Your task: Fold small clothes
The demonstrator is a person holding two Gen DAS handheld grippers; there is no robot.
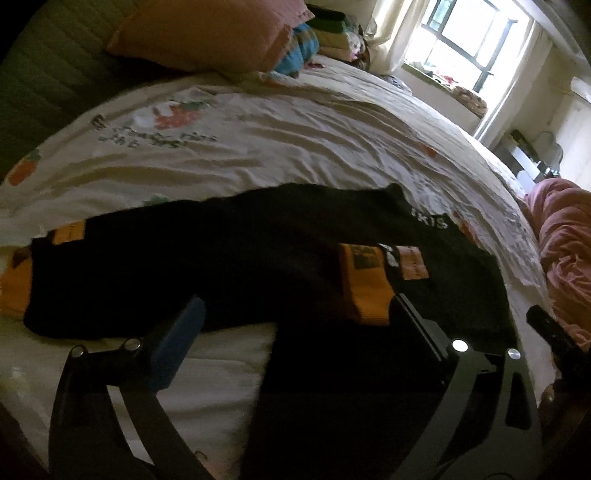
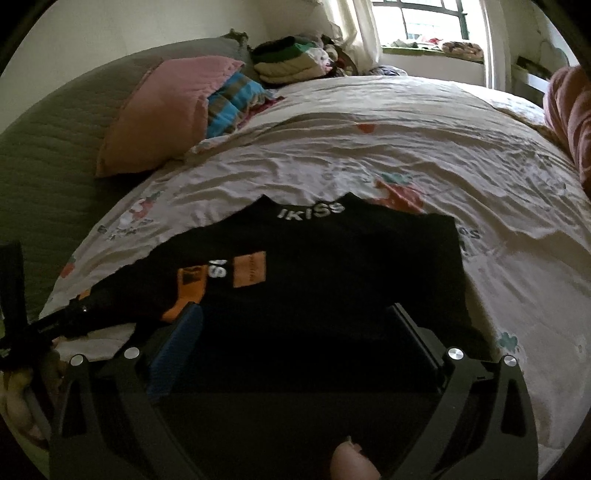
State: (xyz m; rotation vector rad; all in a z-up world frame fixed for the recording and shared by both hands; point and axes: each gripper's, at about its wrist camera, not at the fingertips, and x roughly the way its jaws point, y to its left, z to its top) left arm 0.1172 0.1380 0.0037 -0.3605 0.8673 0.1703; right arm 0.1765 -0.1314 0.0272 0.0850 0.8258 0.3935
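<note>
A black garment (image 1: 221, 251) with orange patches and white "IKISS" lettering lies spread on the bed; it also shows in the right wrist view (image 2: 332, 280). My left gripper (image 1: 295, 314) is open, low over the garment's near edge, with dark cloth between the fingers. My right gripper (image 2: 295, 321) is open too, low over the garment's near part, its jaws wide apart with black cloth lying between them. The left gripper's body shows at the left edge of the right wrist view (image 2: 55, 321).
The bed has a cream printed sheet (image 1: 295, 133). A pink pillow (image 2: 159, 114) and striped cloth (image 2: 232, 103) lie at the head. Folded clothes (image 2: 291, 59) are piled far back. A pink blanket (image 1: 565, 251) lies at the right. A window (image 2: 417, 18) is behind.
</note>
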